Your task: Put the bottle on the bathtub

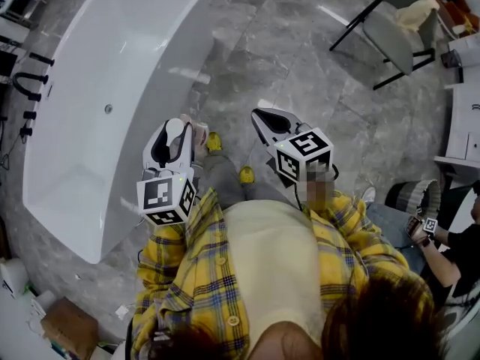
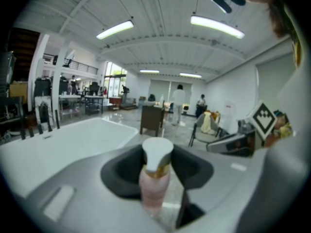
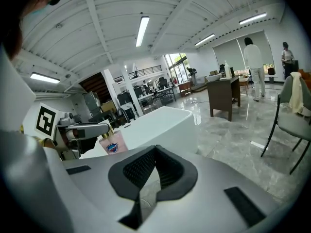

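Note:
A pink bottle (image 2: 154, 183) with a white pump cap and gold collar stands upright between the jaws of my left gripper (image 2: 156, 166), which is shut on it. In the head view the left gripper (image 1: 177, 142) is held just right of the white bathtub (image 1: 105, 103), and the bottle (image 1: 198, 132) shows at its tip. My right gripper (image 1: 264, 120) is held beside it, further right, over the marble floor. In the right gripper view its jaws (image 3: 154, 152) are shut with nothing between them. That view also shows the bottle (image 3: 112, 143) to its left, before the bathtub (image 3: 160, 125).
A black tap (image 1: 26, 85) stands at the tub's left side. A chair with cloth on it (image 1: 397, 32) is at the far right. A seated person (image 1: 450, 253) is near the right edge, and a cardboard box (image 1: 67, 325) at lower left. A brown desk (image 3: 223, 96) stands further off.

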A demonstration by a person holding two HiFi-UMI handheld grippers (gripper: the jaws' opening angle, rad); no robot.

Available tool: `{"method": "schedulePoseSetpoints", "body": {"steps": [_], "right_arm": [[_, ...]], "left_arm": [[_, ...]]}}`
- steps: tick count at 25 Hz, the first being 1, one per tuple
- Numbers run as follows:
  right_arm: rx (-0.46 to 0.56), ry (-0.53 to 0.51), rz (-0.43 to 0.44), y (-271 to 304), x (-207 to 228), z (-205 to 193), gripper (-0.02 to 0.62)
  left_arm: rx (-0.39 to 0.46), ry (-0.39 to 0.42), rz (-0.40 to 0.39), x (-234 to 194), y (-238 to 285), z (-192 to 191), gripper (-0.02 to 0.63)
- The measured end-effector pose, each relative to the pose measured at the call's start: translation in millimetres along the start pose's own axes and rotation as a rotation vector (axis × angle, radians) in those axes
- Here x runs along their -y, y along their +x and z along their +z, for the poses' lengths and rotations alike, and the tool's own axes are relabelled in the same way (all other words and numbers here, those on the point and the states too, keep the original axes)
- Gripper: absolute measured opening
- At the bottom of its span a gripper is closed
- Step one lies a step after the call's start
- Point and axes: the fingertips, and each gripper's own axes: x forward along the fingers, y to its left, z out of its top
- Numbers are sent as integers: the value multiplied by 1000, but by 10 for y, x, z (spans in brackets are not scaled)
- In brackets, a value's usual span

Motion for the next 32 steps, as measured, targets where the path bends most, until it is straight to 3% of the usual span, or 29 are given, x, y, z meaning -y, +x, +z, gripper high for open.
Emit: {"method": "schedulePoseSetpoints", "body": {"steps": [32], "right_arm": [[-203,98,-105,1759,730,130,12]], "left_arm": [[-172,27,-162,-927,2024,-606,179]]}}
